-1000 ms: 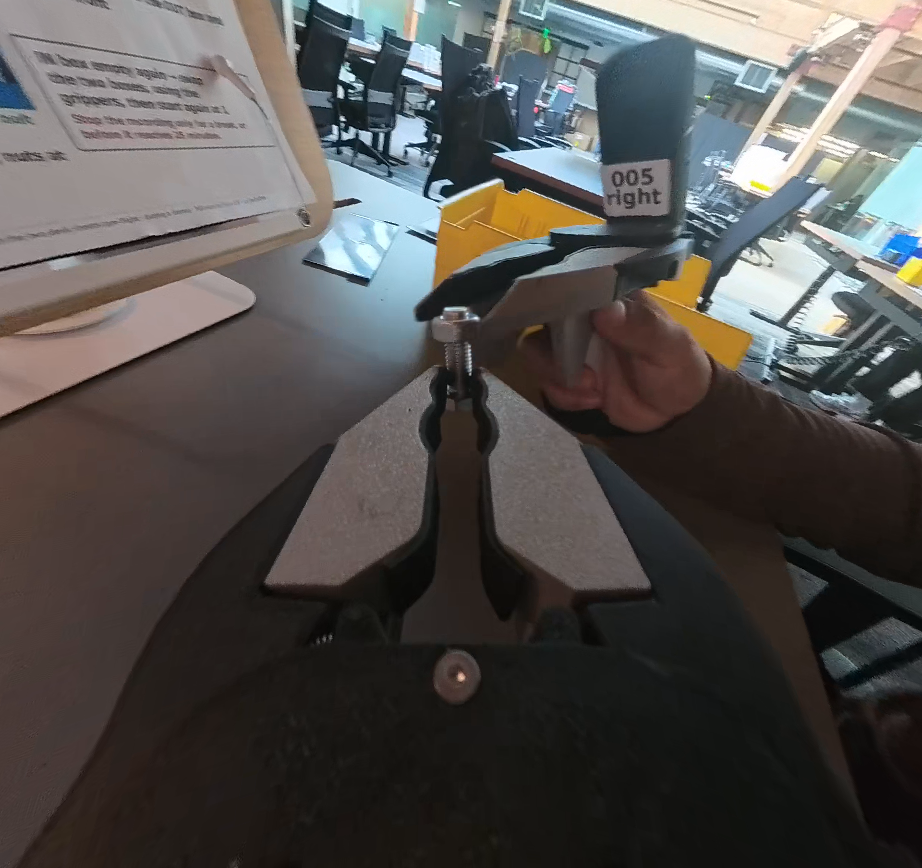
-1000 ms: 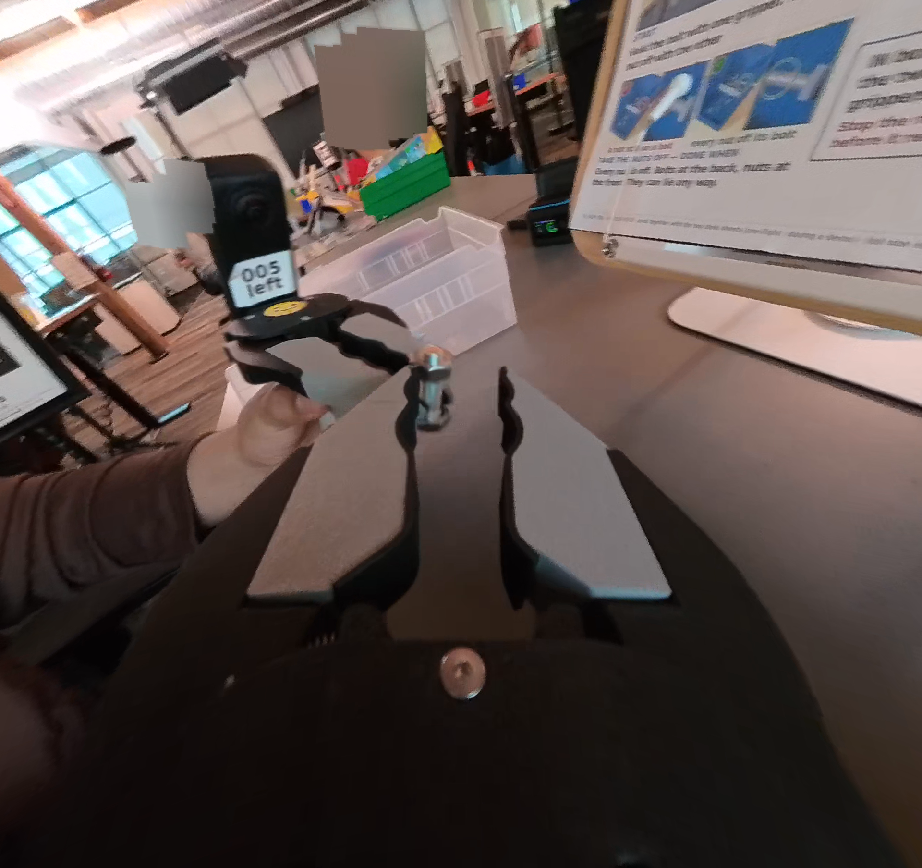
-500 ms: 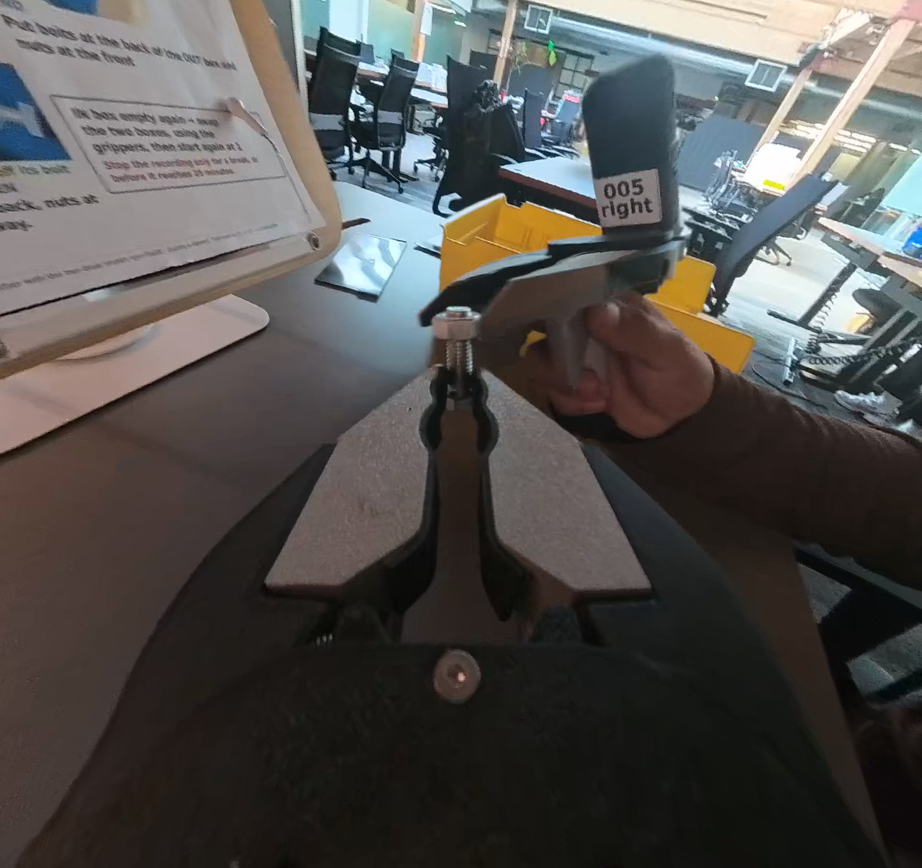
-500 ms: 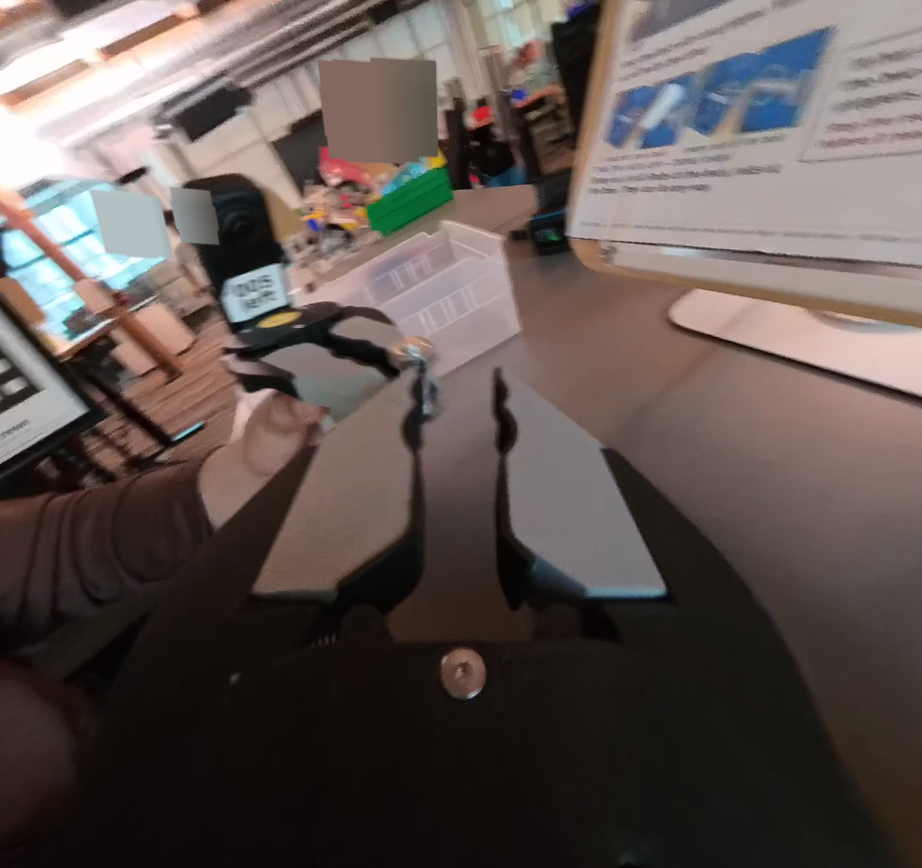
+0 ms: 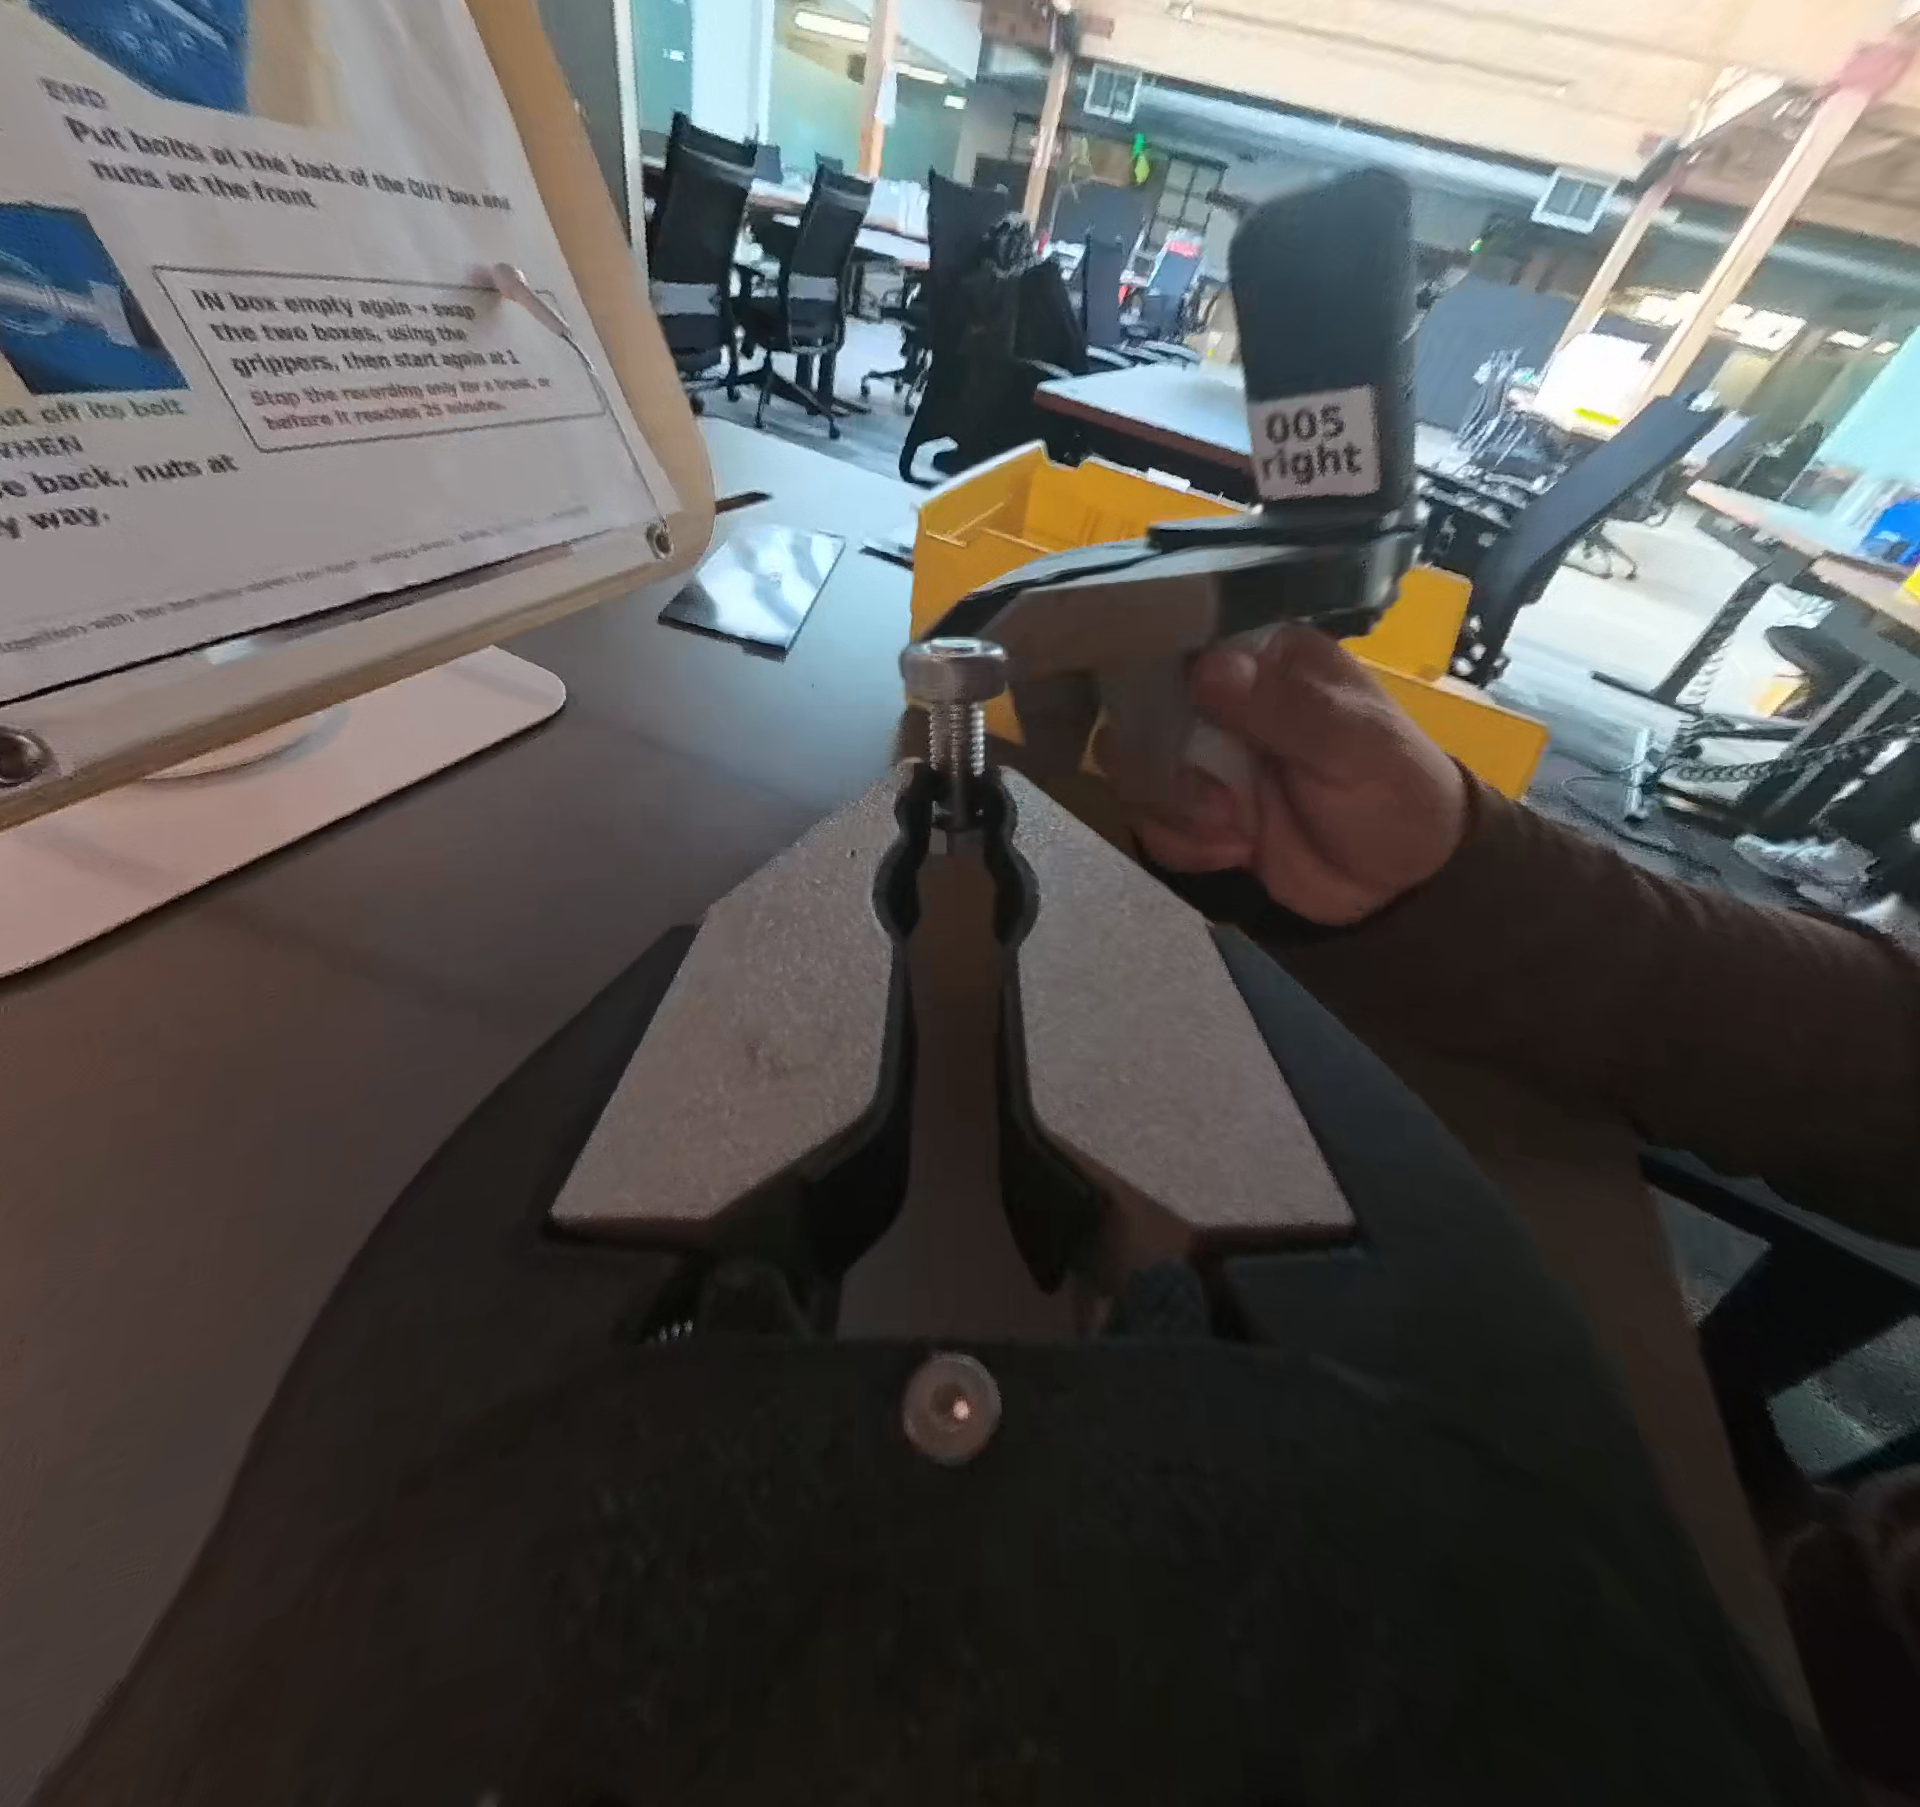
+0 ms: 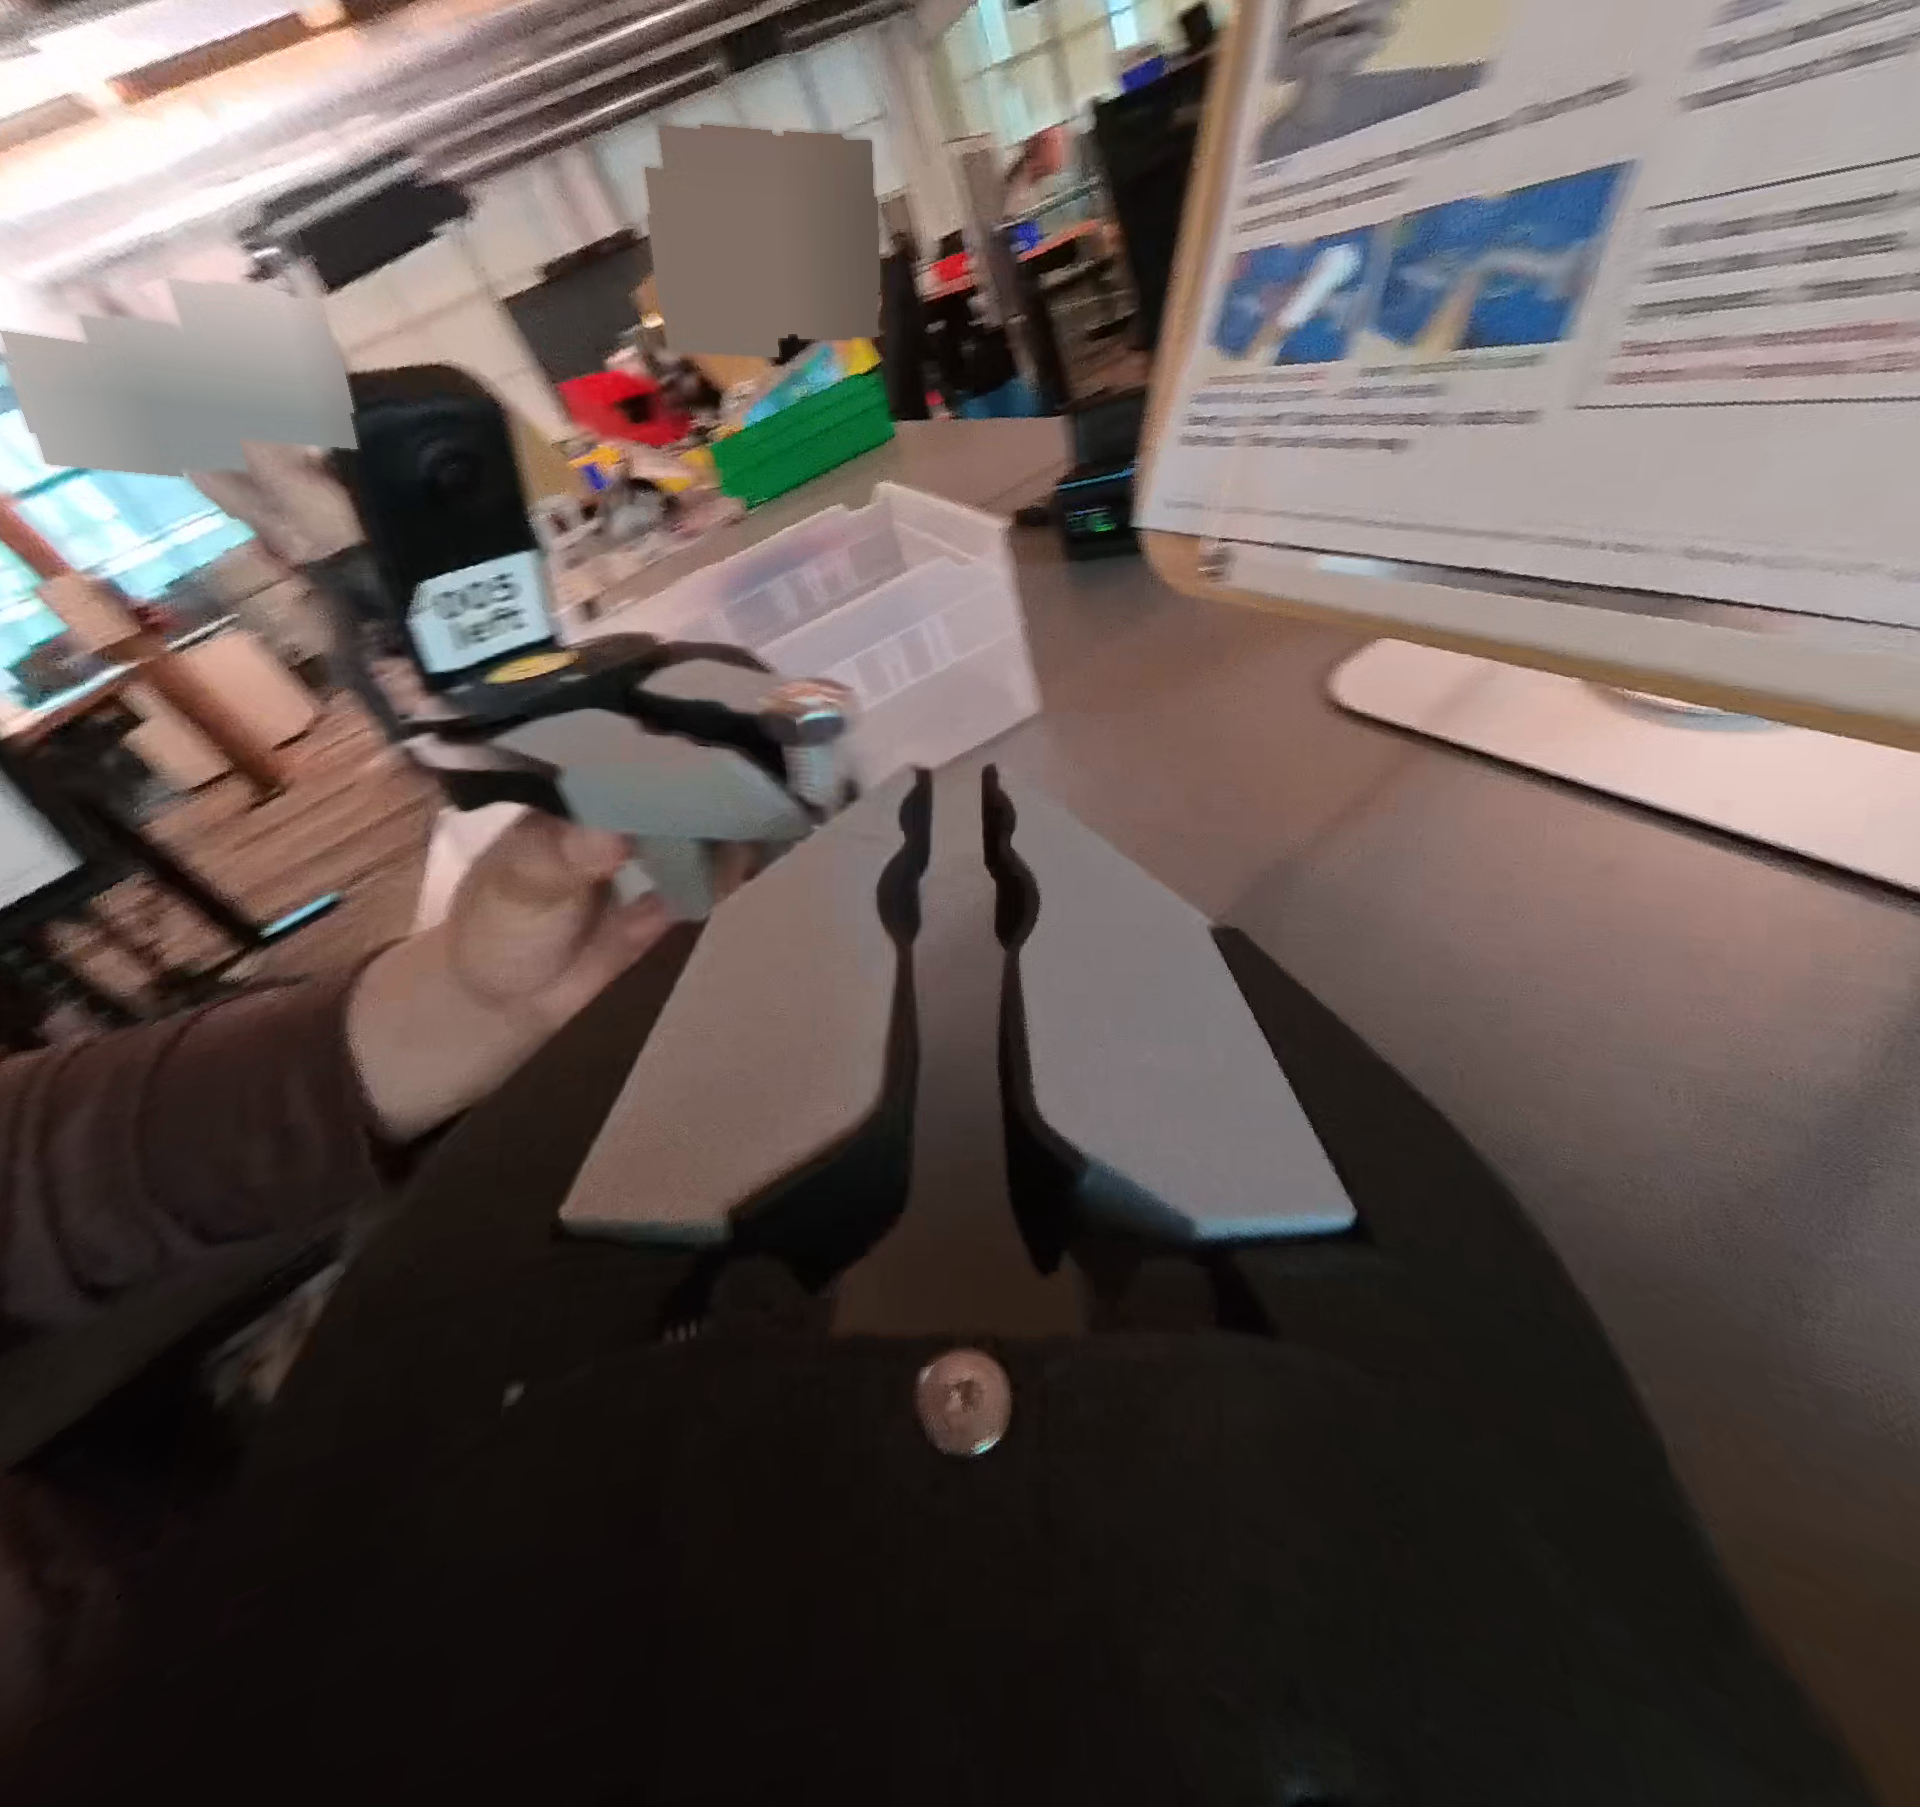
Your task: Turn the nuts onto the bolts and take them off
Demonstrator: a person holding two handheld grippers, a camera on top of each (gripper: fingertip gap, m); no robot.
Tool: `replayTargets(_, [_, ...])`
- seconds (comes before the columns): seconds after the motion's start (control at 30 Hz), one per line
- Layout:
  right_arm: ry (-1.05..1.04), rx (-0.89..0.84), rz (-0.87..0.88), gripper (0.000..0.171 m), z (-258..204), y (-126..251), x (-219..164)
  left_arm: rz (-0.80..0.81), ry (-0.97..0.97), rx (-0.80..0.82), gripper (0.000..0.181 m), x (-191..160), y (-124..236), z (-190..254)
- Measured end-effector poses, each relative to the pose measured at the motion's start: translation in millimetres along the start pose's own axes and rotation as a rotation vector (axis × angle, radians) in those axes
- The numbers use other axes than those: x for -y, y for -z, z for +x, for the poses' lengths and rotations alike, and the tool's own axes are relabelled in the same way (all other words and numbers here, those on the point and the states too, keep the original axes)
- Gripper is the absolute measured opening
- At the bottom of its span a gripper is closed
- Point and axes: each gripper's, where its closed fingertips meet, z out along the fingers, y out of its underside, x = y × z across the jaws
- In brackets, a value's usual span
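My left gripper (image 5: 956, 812) is shut on the lower threaded end of a silver bolt (image 5: 954, 718), which stands upright with its round head on top. The right gripper (image 5: 951, 630) shows from the side in this view, its tips just beside the bolt head and apart from it. In the blurred right wrist view, my right gripper (image 6: 951, 796) has its jaws drawn to a narrow gap with nothing between them. The left gripper (image 6: 821, 770) with the bolt (image 6: 812, 723) is just left of its tips. I see no nut on the bolt.
A yellow bin (image 5: 1039, 531) stands behind the right gripper. A clear plastic bin (image 6: 914, 614) stands behind the left gripper. An instruction board on a white stand (image 5: 312, 303) is at the back of the dark table (image 5: 416, 926). A dark flat plate (image 5: 758, 583) lies near the yellow bin. My two grippers' fingertips are within a few centimetres of each other.
The right gripper's jaws stood wide around the bolt head. They have now narrowed and moved right, off the bolt. The left gripper keeps holding the bolt.
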Motion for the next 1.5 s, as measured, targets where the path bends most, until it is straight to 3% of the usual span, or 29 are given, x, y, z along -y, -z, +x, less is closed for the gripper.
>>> replayTargets(0.07, [0.015, 0.014, 0.024, 0.021, 0.5, 5.2, 6.1, 0.000, -0.004, 0.015, 0.008, 1.0, 2.7, -3.9])
replayTargets(0.23, [0.021, 0.171, 0.043, 0.035, -31.2, -3.9, 7.0, -0.035, -0.009, -0.018, 0.008, -7.6, -6.3, 4.7])
replayTargets(0.37, [0.033, 0.085, -0.007, 0.028, -20.7, -9.9, -2.1, -0.047, -0.073, 0.025, 0.008, -7.0, -5.7, 3.4])
replayTargets(0.4, [0.000, 0.087, -0.004, 0.024, -17.9, -7.5, -0.9, -0.036, -0.086, 0.048, 0.008, -3.8, -2.6, -0.3])
replayTargets(0.43, [-0.033, 0.060, 0.003, 0.005, -10.0, -4.0, 0.2, -0.019, -0.085, 0.043, 0.008, 0.0, 0.6, -0.9])
replayTargets(0.47, [-0.042, 0.030, 0.016, 0.003, -2.1, -0.1, 2.0, -0.006, -0.076, 0.037, 0.007, 2.8, 3.2, -1.3])
replayTargets(0.5, [-0.037, 0.022, 0.022, 0.019, 0.7, 2.8, 4.6, -0.004, -0.072, 0.047, 0.007, 3.4, 4.4, -3.6])
replayTargets(0.53, [-0.018, 0.036, 0.026, 0.023, -1.9, 4.3, 6.4, -0.010, -0.073, 0.056, 0.007, 2.4, 4.1, -5.3])
replayTargets(0.7, [0.048, 0.117, 0.005, 0.032, -28.1, -8.1, 0.8, -0.031, -0.067, 0.042, 0.008, -4.8, -2.9, -2.2])
replayTargets(0.83, [0.097, 0.110, -0.006, 0.030, -35.5, -17.8, -6.9, -0.058, -0.084, 0.030, 0.007, -10.9, -7.3, 2.0])
replayTargets(1.0, [0.047, 0.139, -0.002, 0.015, -35.1, -19.6, -9.4, -0.085, -0.123, 0.001, 0.008, -16.0, -14.5, 13.9])
replayTargets(1.5, [0.012, 0.109, -0.005, 0.016, -26.4, -16.1, -7.3, -0.075, -0.101, 0.028, 0.008, -14.7, -11.9, 5.6])
